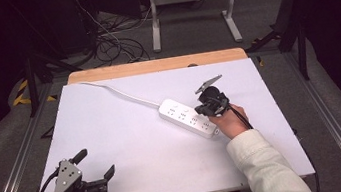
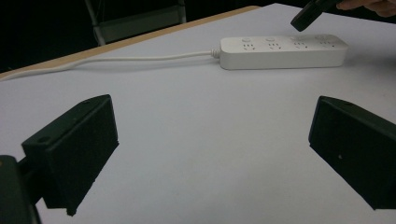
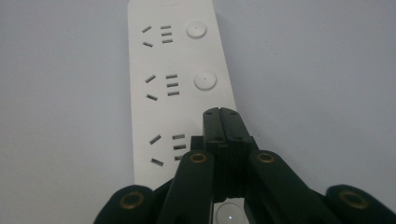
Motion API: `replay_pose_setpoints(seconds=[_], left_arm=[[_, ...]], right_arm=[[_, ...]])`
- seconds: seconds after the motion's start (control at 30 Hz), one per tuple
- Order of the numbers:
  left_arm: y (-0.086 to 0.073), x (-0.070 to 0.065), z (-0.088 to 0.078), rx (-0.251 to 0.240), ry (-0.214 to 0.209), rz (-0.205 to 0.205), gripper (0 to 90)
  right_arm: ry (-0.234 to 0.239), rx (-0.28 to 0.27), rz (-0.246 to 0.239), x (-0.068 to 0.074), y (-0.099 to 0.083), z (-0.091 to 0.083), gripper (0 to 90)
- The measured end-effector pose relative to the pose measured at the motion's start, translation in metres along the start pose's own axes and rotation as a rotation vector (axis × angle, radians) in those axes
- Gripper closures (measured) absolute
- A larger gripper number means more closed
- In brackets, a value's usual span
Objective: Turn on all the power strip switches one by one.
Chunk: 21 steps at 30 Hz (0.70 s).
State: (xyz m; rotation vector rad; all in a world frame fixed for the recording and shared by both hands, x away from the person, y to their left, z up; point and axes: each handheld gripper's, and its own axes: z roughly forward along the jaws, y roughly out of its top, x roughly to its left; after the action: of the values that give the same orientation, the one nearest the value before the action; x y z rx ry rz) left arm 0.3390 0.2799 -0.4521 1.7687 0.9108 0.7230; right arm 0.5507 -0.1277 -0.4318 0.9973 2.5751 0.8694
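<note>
A white power strip (image 1: 187, 118) lies slantwise near the middle of the white table, its cable (image 1: 118, 94) running to the far left edge. My right gripper (image 1: 204, 110) hangs just over the strip's near end, jaws shut and empty. In the right gripper view the closed tips (image 3: 220, 114) sit above the strip (image 3: 180, 84), beside its round buttons (image 3: 205, 80). My left gripper (image 1: 98, 162) rests at the near left corner, jaws wide open with nothing between them. The left gripper view shows its jaws spread over bare table, the strip (image 2: 282, 50) beyond and the right gripper's tip (image 2: 308, 16) above it.
The white tabletop (image 1: 131, 152) has a wooden strip along its far edge (image 1: 154, 66). Beyond it stand a white metal frame (image 1: 192, 12) and loose cables on the floor (image 1: 116, 45). Metal rails run along both sides of the table.
</note>
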Motion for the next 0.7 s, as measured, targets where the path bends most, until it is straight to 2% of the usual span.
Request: replay_pose_setpoints(seconds=[0.7], left_arm=[[0.0000, 0.0001, -0.0002, -0.001, 0.002, 0.001, 1.8]], right_arm=[[-0.017, 0.018, -0.029, 0.0048, 0.0010, 0.0107, 90.0]])
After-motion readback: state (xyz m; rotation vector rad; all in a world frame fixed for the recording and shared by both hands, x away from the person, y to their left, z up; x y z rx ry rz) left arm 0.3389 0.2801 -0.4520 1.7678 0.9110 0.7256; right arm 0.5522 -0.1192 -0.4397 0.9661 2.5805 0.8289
